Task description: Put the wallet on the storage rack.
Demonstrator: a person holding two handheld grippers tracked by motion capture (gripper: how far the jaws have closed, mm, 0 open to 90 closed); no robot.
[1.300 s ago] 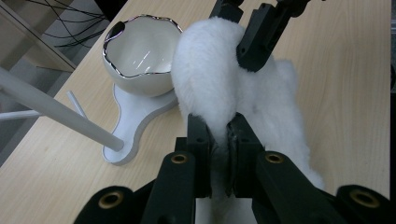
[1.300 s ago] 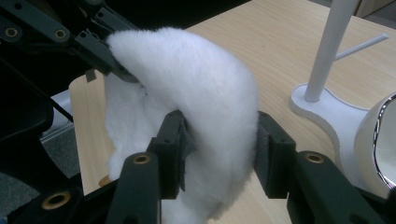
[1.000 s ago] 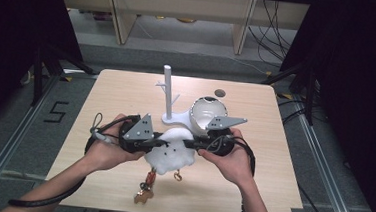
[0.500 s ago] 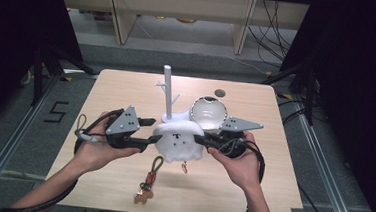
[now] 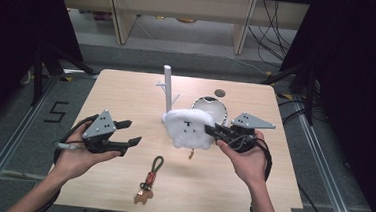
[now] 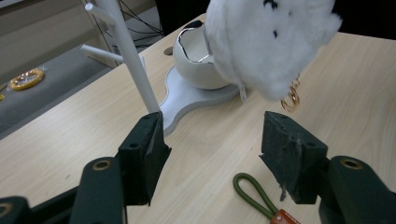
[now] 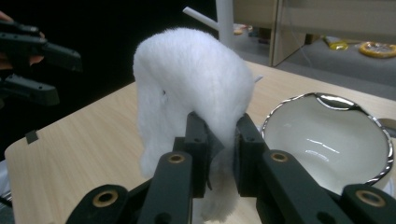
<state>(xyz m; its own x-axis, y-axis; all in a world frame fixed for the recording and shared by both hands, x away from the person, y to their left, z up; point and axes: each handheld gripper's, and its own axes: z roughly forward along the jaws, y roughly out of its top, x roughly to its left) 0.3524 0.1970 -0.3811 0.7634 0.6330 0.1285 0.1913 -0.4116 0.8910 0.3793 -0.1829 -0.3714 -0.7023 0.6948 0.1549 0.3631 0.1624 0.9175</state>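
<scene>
High view. The right claw (image 5: 213, 131) is clamped shut on a white plush charm (image 5: 188, 128) and holds it above the table (image 5: 127, 89), in front of the white hook stand (image 5: 168, 89) and the egg-shaped dish (image 5: 211, 108). The left claw (image 5: 130, 133) stands wide open and empty, well to the left of the plush. A second charm on a green loop (image 5: 152, 176) lies on the table, below and to the right of that claw. Compared with a second ago, when both claws met at the plush, the left claw's jaws have just been opening with nothing between them, and that hand has drawn away to the left; the plush hangs from the right claw alone.

Left gripper view. The left claw (image 6: 212, 144) is spread, nothing between its pads. The plush (image 6: 268, 42) hangs ahead and above, its gold ring (image 6: 291, 99) dangling beneath; the stand post (image 6: 133, 65) rises ahead to the left, the green loop (image 6: 252, 193) lies just below the right pad.

Right gripper view. The right claw (image 7: 219, 140) pinches a fold of the plush (image 7: 187, 79); the dish (image 7: 327, 135) sits to its right.

Judgement: the step appears to be hanging the plush on the stand. The right grip should stay firm while the open left claw takes the ring and guides it over a peg, approaching level so the post is not knocked.
</scene>
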